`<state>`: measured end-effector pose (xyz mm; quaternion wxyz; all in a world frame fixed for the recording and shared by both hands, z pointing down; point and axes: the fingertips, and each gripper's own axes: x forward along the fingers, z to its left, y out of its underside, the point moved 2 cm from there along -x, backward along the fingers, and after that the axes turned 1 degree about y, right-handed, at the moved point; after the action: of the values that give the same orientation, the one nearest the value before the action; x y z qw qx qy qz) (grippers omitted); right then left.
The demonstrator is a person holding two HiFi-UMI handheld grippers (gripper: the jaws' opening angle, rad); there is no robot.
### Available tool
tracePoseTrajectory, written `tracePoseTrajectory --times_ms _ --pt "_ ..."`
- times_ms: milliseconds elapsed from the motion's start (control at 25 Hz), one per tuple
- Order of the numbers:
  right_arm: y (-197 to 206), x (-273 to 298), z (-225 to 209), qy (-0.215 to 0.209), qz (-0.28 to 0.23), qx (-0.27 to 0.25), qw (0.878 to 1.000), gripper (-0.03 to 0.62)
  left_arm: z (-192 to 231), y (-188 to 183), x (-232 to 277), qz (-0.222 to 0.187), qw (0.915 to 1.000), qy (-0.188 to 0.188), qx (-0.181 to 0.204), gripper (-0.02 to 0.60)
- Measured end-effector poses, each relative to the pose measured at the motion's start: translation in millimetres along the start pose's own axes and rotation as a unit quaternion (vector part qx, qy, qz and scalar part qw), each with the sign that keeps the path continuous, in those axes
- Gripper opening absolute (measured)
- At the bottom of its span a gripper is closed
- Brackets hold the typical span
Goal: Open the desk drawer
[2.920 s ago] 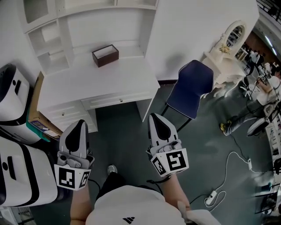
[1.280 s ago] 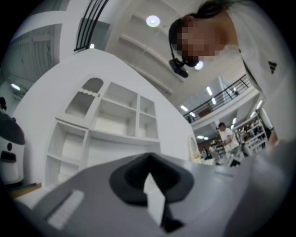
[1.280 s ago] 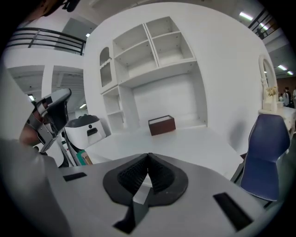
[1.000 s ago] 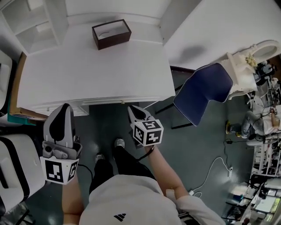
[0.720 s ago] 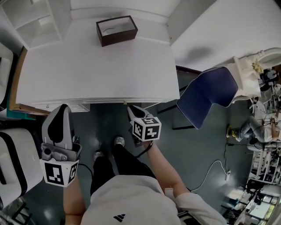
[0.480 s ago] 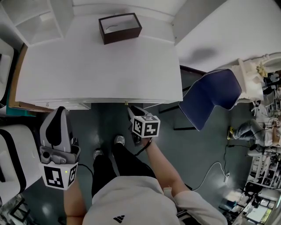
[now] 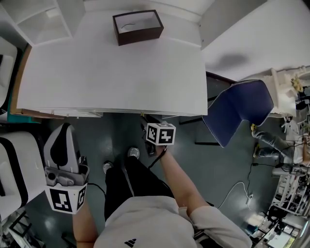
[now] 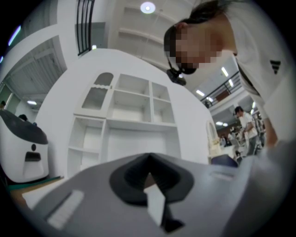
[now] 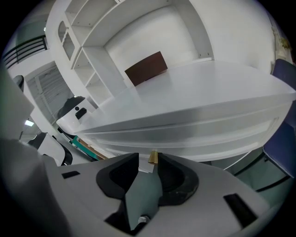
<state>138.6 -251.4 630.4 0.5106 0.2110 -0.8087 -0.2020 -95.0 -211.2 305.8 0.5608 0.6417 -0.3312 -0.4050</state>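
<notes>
text: none legible | logo: three-stripe mark (image 7: 130, 240) on person's shirt (image 7: 150, 218)

This is a large indoor hall used as a lab or test floor, with home furniture staged in it. In the middle of the head view, a white table (image 7: 111, 72) with a shelf hutch (image 8: 134, 120) and a blue chair (image 7: 240, 114) stand on a bare dark floor (image 7: 97, 135). Loose cables (image 7: 236, 186) trail at the lower right. White machine housings (image 7: 14, 169) crowd the left edge. The left gripper view shows high ceiling lights (image 8: 148, 7) at the top and people (image 8: 245, 127) far off at the right.
</notes>
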Motion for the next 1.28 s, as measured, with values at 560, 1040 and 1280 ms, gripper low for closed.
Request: tracePoseTrajectory --times_ms 560,1040,1280 --pt "5 32 -9 0.010 0.020 0.006 1.000 0.081 2 7 -8 0.024 0.9994 -0.025 0.006 0.005" --pt "9 28 -8 0.035 0.001 0.032 0.999 0.074 14 1 -22 0.018 0.9996 -0.021 0.004 0.005" --pt "18 23 -5 0.044 -0.003 0.033 0.998 0.072 23 1 -36 0.019 0.9996 -0.019 0.000 0.005"
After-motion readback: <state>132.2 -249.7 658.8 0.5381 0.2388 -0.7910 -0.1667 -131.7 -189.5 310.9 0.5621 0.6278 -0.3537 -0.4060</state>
